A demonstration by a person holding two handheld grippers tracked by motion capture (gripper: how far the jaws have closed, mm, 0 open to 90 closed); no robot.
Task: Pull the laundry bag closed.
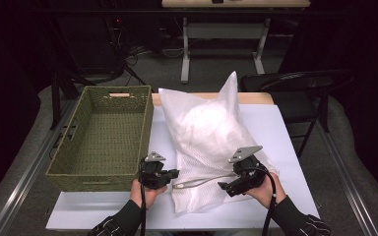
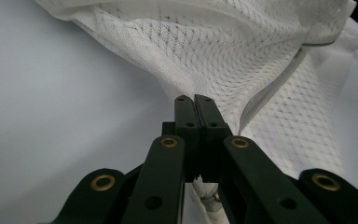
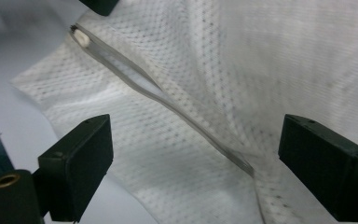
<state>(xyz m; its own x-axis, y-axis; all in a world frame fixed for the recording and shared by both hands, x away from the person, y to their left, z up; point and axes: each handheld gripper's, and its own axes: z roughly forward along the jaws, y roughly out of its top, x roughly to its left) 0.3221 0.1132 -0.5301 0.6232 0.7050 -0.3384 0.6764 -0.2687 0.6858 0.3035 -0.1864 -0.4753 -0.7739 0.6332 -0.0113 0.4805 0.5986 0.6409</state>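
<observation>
Mesh laundry bag (image 1: 204,132) lies just right of the wicker basket (image 1: 103,135). My left gripper (image 2: 195,100) has pinched its near edge tight; my right gripper (image 3: 193,158) gapes wide over the zipper (image 3: 168,100), holding nothing. Pulling now, one-sided, could slip the thin mesh free.

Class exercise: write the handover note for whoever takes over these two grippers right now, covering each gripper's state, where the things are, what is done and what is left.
Left gripper: shut on the mesh bag, pinching its near edge by the zipper.
Right gripper: open, jaws either side of the zipper, not touching it.
Bag: full, lying on the white table, right of the basket.
Basket: nothing inside.
Done: bag edge gripped by the left.
Left, probably: close the right gripper on the zipper side, open the bag, move its contents across to the basket.
</observation>
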